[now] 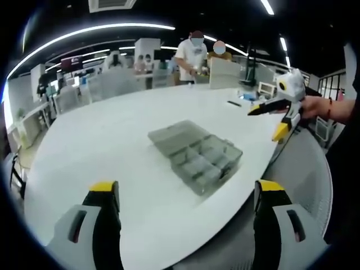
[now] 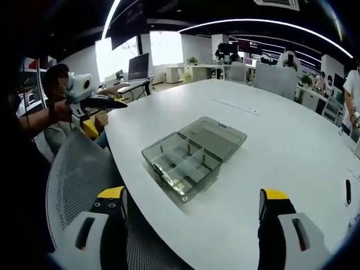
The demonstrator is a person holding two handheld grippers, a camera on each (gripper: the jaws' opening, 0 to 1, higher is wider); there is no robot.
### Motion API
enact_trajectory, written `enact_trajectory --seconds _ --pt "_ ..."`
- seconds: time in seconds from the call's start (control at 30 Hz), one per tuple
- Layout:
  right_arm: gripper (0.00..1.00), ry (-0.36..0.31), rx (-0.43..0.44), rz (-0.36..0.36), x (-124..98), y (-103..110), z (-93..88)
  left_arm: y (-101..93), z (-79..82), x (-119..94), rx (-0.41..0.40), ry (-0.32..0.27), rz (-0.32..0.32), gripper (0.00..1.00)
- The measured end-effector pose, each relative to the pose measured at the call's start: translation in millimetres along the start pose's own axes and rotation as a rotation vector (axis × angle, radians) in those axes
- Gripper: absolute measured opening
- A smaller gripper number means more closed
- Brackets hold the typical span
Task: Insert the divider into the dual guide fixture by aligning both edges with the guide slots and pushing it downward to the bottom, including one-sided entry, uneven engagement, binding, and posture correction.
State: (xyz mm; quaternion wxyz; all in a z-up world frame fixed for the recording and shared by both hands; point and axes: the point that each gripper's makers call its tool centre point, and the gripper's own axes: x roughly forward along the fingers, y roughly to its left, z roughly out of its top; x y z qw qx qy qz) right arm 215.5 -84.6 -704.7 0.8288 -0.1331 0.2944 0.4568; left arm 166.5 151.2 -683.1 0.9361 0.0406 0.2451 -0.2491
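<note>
Since both grippers are hanging back from the table, this looks like the very start of the job, nothing picked up yet. The left gripper has its yellow-tipped jaws spread wide with nothing between them, and the right gripper is the same, wide apart and empty. Each one also pops up at the edge of the other's view, held in a hand out over a mesh chair, away from the table.

The task's thing is the clear compartment box sitting near the edge of the big white table, lid flipped open and lying flat beside the tray. In the right gripper view there are dividers standing inside the tray; whether one is loose or only half seated is too small to tell. That tray with its slotted walls is presumably the guide fixture.

Next move, best guess: bring one gripper down over the box, pinch a divider by its top edge, and line up both ends with the slots before pushing. Going in crooked would likely make it bind on one side.

People are working at desks in the background.
</note>
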Motion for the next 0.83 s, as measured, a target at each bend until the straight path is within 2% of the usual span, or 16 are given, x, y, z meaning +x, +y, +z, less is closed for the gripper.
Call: enact_trajectory --seconds 0.83 --pt "0.97 -0.002 -0.008 0.028 1.7 2.1 3.8 -0.1 -3.2 -1.7 0.001 0.014 -0.010 0.99"
